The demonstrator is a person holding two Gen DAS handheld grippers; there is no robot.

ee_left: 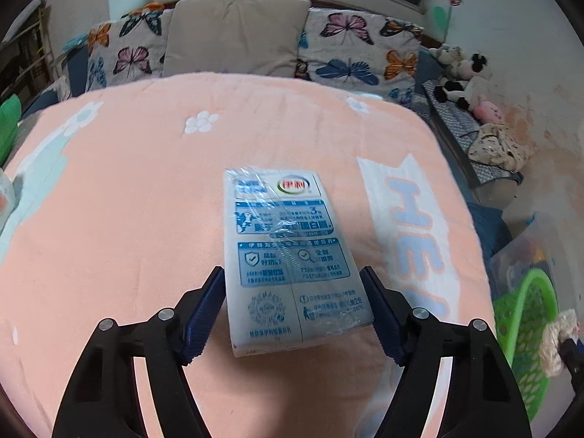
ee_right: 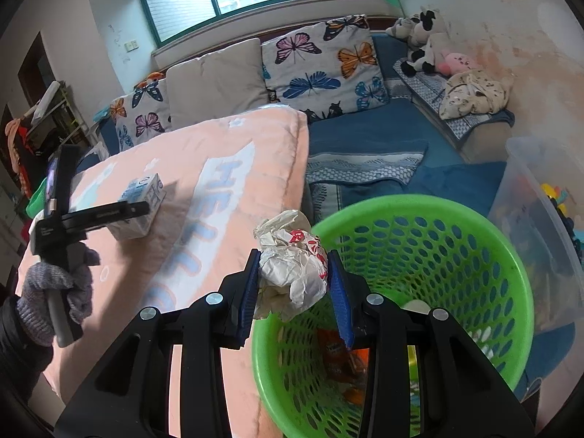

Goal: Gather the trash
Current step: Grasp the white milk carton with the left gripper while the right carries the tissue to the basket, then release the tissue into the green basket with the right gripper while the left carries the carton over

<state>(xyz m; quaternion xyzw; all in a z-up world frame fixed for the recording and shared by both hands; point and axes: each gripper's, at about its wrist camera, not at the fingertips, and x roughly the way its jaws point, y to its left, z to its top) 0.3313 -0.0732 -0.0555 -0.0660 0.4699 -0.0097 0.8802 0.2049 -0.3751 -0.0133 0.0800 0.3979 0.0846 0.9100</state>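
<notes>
A white and blue milk carton [ee_left: 288, 252] lies on the pink blanket [ee_left: 127, 200]. My left gripper [ee_left: 294, 288] is open with a finger on each side of the carton's near end. The carton [ee_right: 140, 204] and the left gripper [ee_right: 142, 208] also show in the right wrist view. My right gripper [ee_right: 294, 273] is shut on a crumpled white paper wrapper with red print [ee_right: 292, 266] and holds it over the near rim of the green basket [ee_right: 511, 292]. Some trash lies in the basket's bottom.
Butterfly cushions [ee_left: 350, 47] and a beige pillow [ee_left: 233, 33] stand behind the blanket. Plush toys [ee_right: 423, 47] and a clear plastic bin [ee_right: 540, 219] are at the right. The green basket [ee_left: 525, 328] stands beside the bed's right edge.
</notes>
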